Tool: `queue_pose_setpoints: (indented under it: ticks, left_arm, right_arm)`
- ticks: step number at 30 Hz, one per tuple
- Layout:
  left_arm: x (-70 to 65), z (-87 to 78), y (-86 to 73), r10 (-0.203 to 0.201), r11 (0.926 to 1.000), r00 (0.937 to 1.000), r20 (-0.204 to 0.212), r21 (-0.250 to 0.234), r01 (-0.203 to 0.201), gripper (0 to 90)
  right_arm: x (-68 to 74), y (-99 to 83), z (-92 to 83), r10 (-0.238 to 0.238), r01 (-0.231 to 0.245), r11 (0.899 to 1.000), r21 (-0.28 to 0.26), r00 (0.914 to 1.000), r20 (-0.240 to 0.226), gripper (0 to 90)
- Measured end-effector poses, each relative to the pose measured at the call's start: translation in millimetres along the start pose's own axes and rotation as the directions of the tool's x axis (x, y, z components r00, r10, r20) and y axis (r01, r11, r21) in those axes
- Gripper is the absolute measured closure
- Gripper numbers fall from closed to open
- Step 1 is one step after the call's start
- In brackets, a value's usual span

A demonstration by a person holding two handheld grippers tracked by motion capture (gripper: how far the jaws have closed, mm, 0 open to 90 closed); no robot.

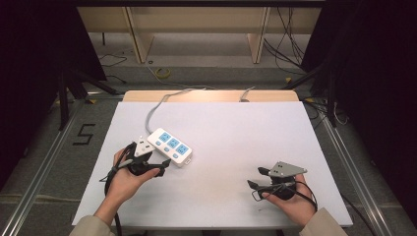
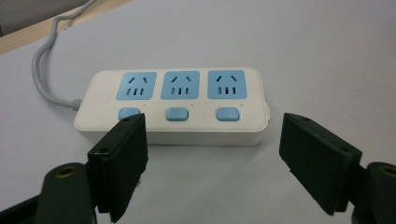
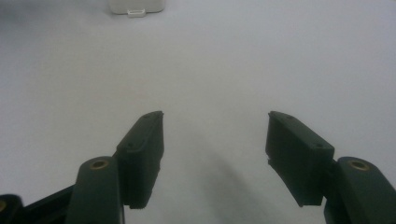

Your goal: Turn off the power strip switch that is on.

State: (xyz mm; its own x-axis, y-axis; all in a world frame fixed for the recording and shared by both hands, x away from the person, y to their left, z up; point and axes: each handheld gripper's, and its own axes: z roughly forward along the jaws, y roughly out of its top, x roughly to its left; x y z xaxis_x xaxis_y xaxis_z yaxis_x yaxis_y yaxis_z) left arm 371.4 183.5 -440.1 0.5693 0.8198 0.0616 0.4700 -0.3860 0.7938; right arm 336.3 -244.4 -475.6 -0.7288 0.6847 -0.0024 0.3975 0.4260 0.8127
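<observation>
A white power strip [image 1: 169,146] with three blue sockets and three blue buttons lies on the left half of the white table [image 1: 236,132]. Its grey cable [image 1: 153,112] runs off the far edge. My left gripper [image 1: 163,167] is open just in front of the strip's near side, held in a hand. In the left gripper view the strip [image 2: 173,105] lies just beyond the left gripper [image 2: 212,126], whose jaws are spread wide and empty. My right gripper [image 1: 256,177] rests open at the front right, far from the strip. The right gripper [image 3: 215,119] holds nothing, and one end of the strip [image 3: 136,5] shows far ahead.
A wooden strip [image 1: 211,95] borders the table's far edge. Beyond it are wooden frame legs [image 1: 137,39] and loose cables [image 1: 290,49] on the floor. A "5" mark [image 1: 83,133] is taped on the floor at the left. Metal rails [image 1: 34,182] run along both sides.
</observation>
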Motion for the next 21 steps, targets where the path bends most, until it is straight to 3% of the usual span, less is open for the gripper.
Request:
queue_pose_setpoints:
  ticks: [7,21]
  left_arm:
    - [1.3,-2.9,-14.6,0.007,0.9999,0.9999,-0.015,0.011,-0.006,22.5]
    - [3.1,-7.2,-39.6,-0.020,0.9996,0.9989,-0.042,0.020,0.021,22.5]
  right_arm:
    - [0.1,-0.1,-0.1,-0.006,0.006,1.000,-0.002,1.0000,0.000,38.0]
    - [0.3,0.3,-0.7,-0.006,0.006,1.000,0.002,1.0000,-0.002,38.0]
